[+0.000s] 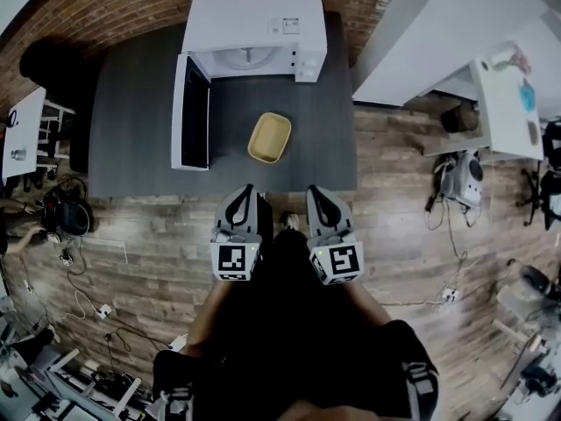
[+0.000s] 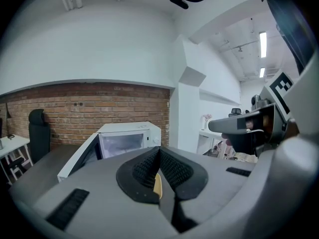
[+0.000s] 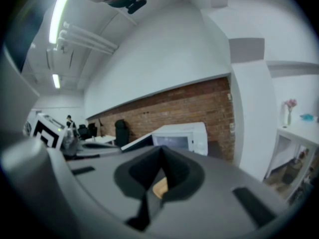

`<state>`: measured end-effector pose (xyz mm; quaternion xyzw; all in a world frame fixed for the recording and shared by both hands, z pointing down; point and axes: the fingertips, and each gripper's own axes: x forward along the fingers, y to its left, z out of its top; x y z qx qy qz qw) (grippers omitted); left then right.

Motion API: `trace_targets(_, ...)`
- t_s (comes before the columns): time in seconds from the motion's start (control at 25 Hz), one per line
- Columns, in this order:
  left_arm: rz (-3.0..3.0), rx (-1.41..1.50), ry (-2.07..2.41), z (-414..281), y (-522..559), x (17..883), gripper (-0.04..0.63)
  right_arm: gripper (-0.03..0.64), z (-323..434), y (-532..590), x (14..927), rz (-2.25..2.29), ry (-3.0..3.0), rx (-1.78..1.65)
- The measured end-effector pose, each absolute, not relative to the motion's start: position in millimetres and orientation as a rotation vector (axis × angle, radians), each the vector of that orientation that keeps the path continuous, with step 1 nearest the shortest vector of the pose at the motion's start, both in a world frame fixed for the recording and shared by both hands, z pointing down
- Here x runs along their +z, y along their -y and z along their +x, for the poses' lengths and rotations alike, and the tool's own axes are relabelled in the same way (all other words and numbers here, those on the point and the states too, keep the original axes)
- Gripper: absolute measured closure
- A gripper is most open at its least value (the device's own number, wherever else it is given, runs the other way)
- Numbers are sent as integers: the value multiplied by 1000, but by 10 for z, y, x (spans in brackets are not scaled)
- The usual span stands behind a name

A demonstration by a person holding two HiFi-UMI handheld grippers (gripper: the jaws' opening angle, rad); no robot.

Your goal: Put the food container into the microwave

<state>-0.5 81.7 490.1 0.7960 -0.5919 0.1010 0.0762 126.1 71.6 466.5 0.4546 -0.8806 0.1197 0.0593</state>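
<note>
A yellow food container (image 1: 269, 137) lies open and empty on the dark grey table (image 1: 140, 139), in front of the white microwave (image 1: 254, 29). The microwave's door (image 1: 191, 112) hangs wide open to the left. My left gripper (image 1: 246, 189) and right gripper (image 1: 314, 191) hover side by side at the table's near edge, both shut with nothing held, short of the container. In the left gripper view the jaws of my left gripper (image 2: 158, 152) meet, with a sliver of container (image 2: 157, 185) below and the microwave (image 2: 127, 141) beyond. The right gripper (image 3: 160, 152) shows the same, with a container sliver (image 3: 160, 187).
A brick wall (image 1: 105, 7) runs behind the table. A black chair (image 1: 48, 68) and a small white desk (image 1: 22, 134) stand at the left. A white desk (image 1: 507, 108) stands at the right. Cables and gear (image 1: 79, 296) litter the wooden floor.
</note>
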Motion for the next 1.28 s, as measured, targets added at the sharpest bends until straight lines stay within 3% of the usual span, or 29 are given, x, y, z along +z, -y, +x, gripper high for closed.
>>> trace_targets(0.6,2308,478,1641,-310,72,5658,560,584,963,95,4900,1400,2564,446)
trace_targets(1.04,2190,653,1497,-483,328,6497,489,584,775,445,5019,1408,2528,450)
trace_targets(1.28,2080,740,1440,-539,382,7100,482,584,720,539,5058,1412,2531,461)
